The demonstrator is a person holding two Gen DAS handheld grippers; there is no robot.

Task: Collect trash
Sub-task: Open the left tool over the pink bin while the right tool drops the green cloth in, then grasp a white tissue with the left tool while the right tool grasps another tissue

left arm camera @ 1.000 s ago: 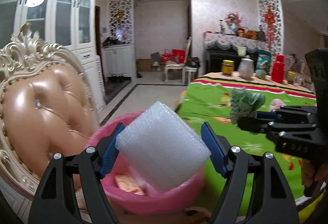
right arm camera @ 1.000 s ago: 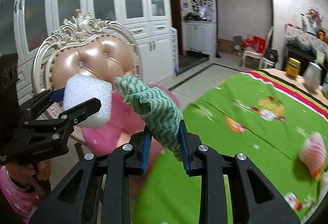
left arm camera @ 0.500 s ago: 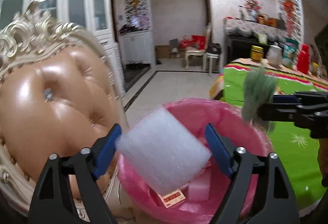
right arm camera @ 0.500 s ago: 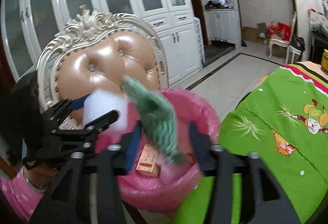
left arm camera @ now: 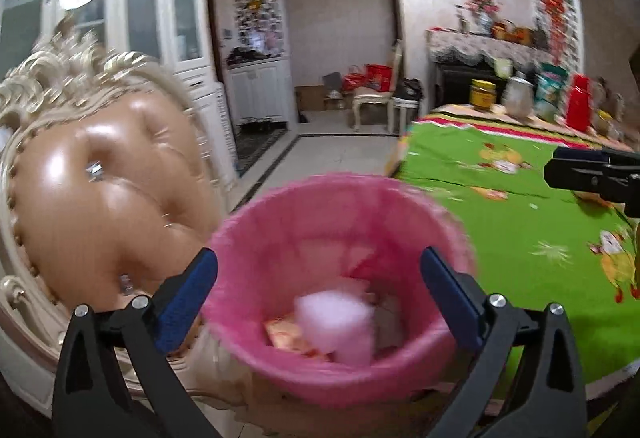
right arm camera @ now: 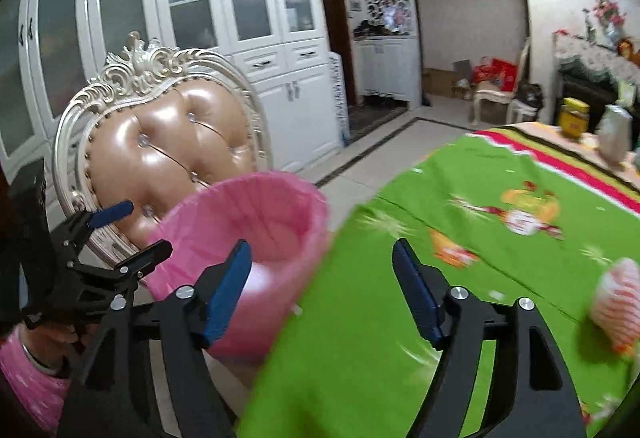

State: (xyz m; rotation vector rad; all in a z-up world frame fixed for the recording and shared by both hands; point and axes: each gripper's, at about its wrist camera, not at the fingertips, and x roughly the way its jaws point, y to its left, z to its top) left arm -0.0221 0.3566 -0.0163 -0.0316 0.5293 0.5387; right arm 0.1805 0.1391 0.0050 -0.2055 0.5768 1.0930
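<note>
Both jaws just spread, left gripper (left arm camera: 318,284) and right gripper (right arm camera: 322,282) empty; no legible writing.

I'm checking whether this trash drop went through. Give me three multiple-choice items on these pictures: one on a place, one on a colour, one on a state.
1. Where is the white foam block?
A. inside the bin
B. on the green tablecloth
C. on the chair seat

2. What colour is the liner of the bin?
A. blue
B. pink
C. black

3. How do the jaws of the left gripper stand?
A. shut on the foam block
B. shut on nothing
C. open, with nothing between them

Key:
1. A: the left wrist view shows the block down in the bin among other scraps.
2. B: the rim and walls are pink in both views.
3. C: the blue pads stand far apart and press on nothing; they have just been opening.
</note>
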